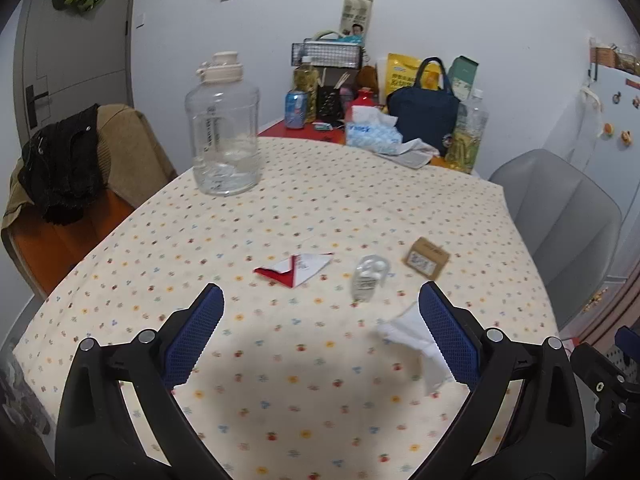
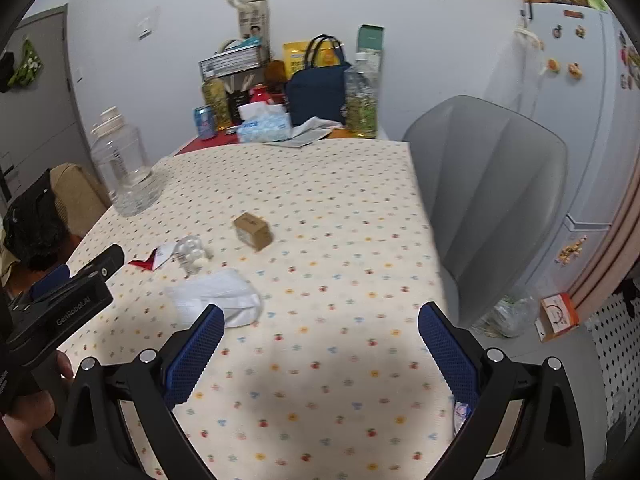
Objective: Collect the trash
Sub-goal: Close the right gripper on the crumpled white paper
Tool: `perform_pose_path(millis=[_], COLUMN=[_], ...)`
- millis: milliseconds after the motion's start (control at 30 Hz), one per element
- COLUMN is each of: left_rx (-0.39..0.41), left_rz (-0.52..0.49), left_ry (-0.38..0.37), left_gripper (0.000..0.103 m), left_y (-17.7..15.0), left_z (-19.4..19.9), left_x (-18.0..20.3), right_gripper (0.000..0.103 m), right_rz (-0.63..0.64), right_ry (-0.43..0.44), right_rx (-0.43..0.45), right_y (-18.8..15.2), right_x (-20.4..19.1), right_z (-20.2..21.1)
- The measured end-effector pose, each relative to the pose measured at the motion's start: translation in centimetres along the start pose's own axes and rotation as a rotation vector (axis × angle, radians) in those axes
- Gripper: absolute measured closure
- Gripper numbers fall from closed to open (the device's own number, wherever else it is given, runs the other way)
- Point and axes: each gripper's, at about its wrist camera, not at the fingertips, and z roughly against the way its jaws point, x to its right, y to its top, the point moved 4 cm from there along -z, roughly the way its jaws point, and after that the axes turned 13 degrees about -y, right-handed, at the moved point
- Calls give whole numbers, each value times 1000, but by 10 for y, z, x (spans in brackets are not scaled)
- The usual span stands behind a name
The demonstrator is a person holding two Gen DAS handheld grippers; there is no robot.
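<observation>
Trash lies on the dotted tablecloth (image 1: pixel 280 208): a red-and-white paper scrap (image 1: pixel 296 269), a clear plastic blister pack (image 1: pixel 368 276), a small brown cardboard box (image 1: pixel 426 258) and a crumpled white tissue (image 1: pixel 416 340). My left gripper (image 1: pixel 321 316) hovers open above the near table, its right finger beside the tissue. The right wrist view shows the same tissue (image 2: pixel 218 298), blister pack (image 2: pixel 192 258), box (image 2: pixel 253 230) and paper scrap (image 2: pixel 154 258). My right gripper (image 2: pixel 321 338) is open with nothing between its fingers, its left finger just in front of the tissue.
A big clear water jug (image 1: pixel 223 132) stands at the far left of the table. Bags, bottles, a can and a tissue pack (image 1: pixel 372 132) crowd the back. A grey chair (image 2: pixel 492 200) stands at the right, a brown chair with dark clothes (image 1: pixel 68 160) at the left. A plastic bag (image 2: pixel 508 314) lies on the floor.
</observation>
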Motion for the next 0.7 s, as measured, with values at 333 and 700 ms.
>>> perform_pose_path(millis=[333,700], left_rx=[-48,-95], left_rz=[68,116], left_ry=[27,27], left_gripper=[6,6], left_y=[-13,-21], left_z=[-14,-40], left_x=[-52,-77], right_gripper=[8,16], right_rz=[62,110], right_ry=[81,128], right_rx=[-62,-122], right_y=[-8,-11], right_x=[-56,-95], right_z=[-20,-52])
